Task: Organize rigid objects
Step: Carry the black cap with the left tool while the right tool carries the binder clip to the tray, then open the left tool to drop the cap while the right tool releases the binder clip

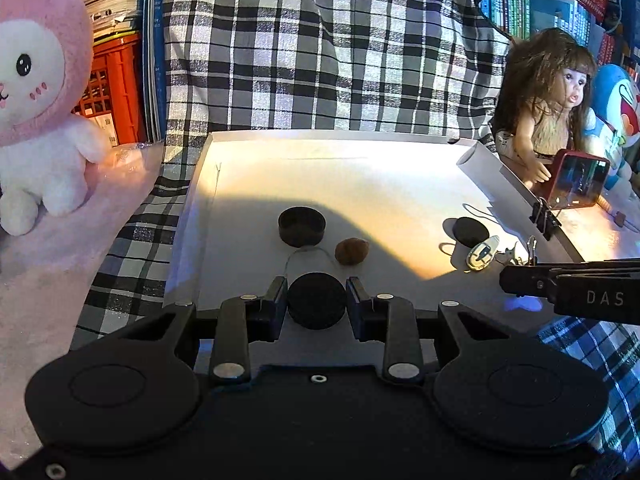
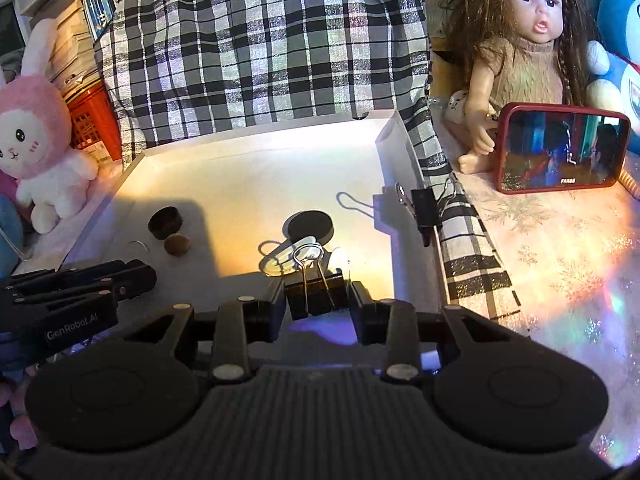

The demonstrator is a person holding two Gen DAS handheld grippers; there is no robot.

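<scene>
Behind everything hung a black-and-white checked cloth (image 1: pixel 320 40), with a pink plush rabbit (image 1: pixel 36 96) on one side and a doll (image 2: pixel 524 40) beside a red-cased phone (image 2: pixel 562 148) on the other. On it lay the shallow white tray (image 1: pixel 400 184) you were working over. Your left gripper (image 1: pixel 316 304) was clamped on a black disc (image 1: pixel 316 306) just above the tray's near edge; your right gripper (image 2: pixel 316 300) was closed on a black binder clip (image 2: pixel 314 298), its wire handles pointing away from you. In the tray sat a black cup-like cap (image 1: pixel 301 226), a second black disc (image 1: pixel 471 231), a walnut (image 1: pixel 351 251) and a clear oval piece (image 1: pixel 482 254). The disc looked stiff and light, best pinched across its flat rim; the walnut, being round, would probably roll, so grip it across its widest part.
</scene>
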